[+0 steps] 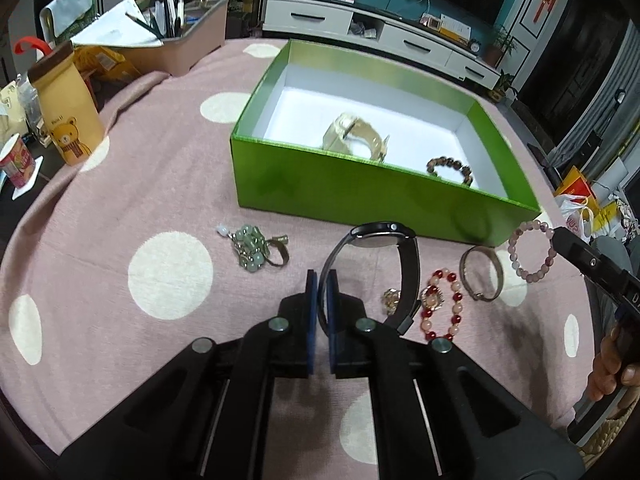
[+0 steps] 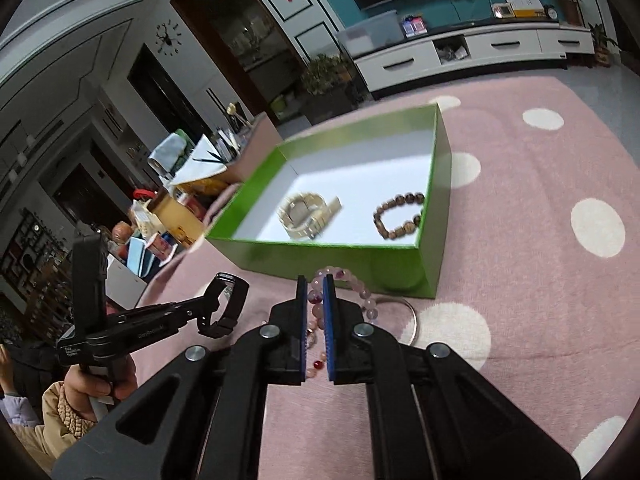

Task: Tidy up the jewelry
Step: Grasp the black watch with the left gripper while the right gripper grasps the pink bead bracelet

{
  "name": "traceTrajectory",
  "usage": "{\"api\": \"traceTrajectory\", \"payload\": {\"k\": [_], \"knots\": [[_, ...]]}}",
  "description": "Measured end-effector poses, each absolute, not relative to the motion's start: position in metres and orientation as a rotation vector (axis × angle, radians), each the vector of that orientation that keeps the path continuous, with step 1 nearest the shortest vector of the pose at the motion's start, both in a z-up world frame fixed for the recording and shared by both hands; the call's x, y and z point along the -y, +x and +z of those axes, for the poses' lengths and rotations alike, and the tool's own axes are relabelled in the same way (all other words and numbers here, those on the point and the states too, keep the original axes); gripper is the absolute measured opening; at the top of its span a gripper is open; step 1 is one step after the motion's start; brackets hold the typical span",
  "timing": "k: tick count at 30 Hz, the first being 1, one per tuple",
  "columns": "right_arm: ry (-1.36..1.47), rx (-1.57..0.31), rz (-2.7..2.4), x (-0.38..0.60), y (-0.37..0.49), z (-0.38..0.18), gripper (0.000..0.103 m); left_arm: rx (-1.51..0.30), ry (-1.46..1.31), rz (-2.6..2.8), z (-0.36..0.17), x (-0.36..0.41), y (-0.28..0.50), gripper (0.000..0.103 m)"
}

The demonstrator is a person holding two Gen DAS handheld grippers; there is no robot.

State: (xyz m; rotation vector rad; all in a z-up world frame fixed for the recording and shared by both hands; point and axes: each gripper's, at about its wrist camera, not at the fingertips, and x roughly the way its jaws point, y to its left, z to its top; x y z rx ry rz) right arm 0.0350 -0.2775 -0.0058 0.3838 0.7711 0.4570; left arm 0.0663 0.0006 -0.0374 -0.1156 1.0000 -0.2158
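A black watch (image 1: pixel 376 264) is clamped by its strap in the left gripper (image 1: pixel 323 280), and a pink bracelet (image 2: pixel 344 288) is pinched in the right gripper (image 2: pixel 316 292), both just before the green box (image 1: pixel 360 188). The step in hand appears to be the carry; next, each piece would need to be lifted over the near wall and released inside.

There is one open green cardboard box (image 1: pixel 360 184) with a white inside, and in it lie two pieces: one pale gold metal-link watch (image 1: pixel 356 138) and one brown wooden bead bracelet (image 1: pixel 450 168). Outside it there are one black strap watch (image 1: pixel 376 240), one pink-and-mauve bead bracelet (image 1: pixel 530 252), one red-and-peach bead bracelet (image 1: pixel 442 306), one plain metal bangle (image 1: pixel 480 274), one cluster of pale green beads with a ring (image 1: pixel 256 250) and one small gold ornament (image 1: pixel 391 300). Two black grippers with blue pads are in view.
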Motion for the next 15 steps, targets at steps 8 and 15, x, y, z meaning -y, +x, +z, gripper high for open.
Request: {"api": "traceTrajectory", "payload": {"k": [8,15], "knots": [[0.368,-0.715,0.48,0.273,0.033,0.019,0.007,-0.953,-0.107,-0.22,-0.011,-0.001,0.071,0.004],[0.364,-0.684,0.485,0.272,0.043,0.032,0.007,-0.909,-0.089,-0.215,0.015,0.002,0.088,0.004]]}}
